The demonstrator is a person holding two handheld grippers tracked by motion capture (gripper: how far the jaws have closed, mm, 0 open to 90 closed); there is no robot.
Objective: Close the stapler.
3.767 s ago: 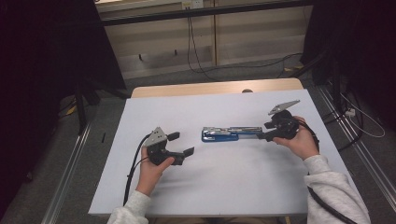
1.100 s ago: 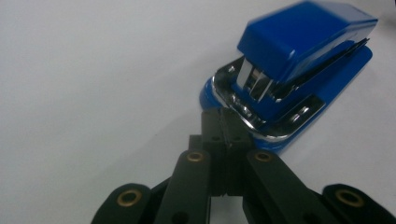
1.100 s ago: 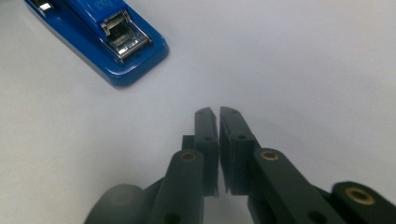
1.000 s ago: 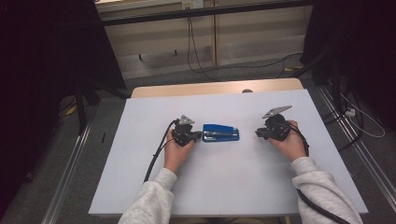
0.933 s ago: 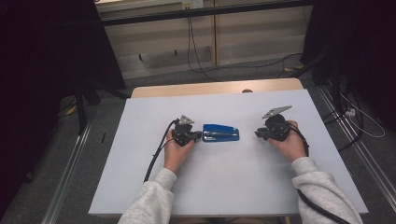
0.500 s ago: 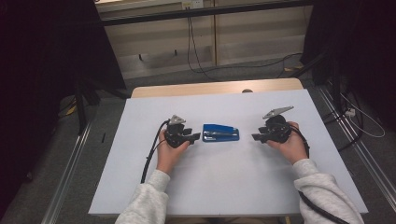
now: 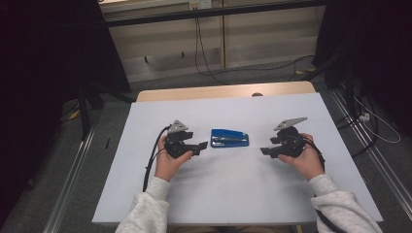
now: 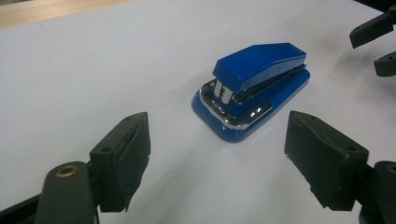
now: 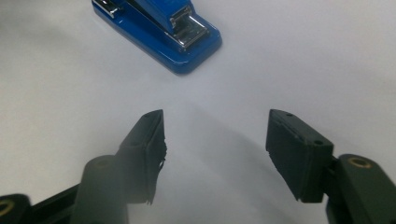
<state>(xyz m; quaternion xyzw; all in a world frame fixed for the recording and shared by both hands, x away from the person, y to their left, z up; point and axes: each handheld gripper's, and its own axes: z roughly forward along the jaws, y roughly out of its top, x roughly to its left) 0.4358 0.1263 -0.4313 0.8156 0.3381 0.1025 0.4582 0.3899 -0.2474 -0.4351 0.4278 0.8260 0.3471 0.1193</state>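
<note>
A blue stapler (image 7: 230,138) lies shut on the white table (image 7: 233,184), midway between both hands. My left gripper (image 7: 203,145) stands open just left of it, apart from it, jaws pointing at it. In the left gripper view the stapler (image 8: 252,88) sits a short way beyond the spread left gripper (image 8: 224,154). My right gripper (image 7: 265,149) is open to the right of the stapler, farther off. In the right gripper view the stapler (image 9: 163,32) lies at the top, beyond the open right gripper (image 9: 215,140). Nothing is held.
A wooden strip (image 7: 223,92) runs along the table's far edge. Cables (image 7: 204,53) and metal rails (image 7: 73,179) lie on the floor around the table. The other gripper's jaw tips (image 8: 376,44) show at the left gripper view's top right.
The left gripper has let go of the stapler's left end and drawn back leftward, open. The right gripper has backed off slightly right. Earlier the stapler was spread open; now it lies shut.
</note>
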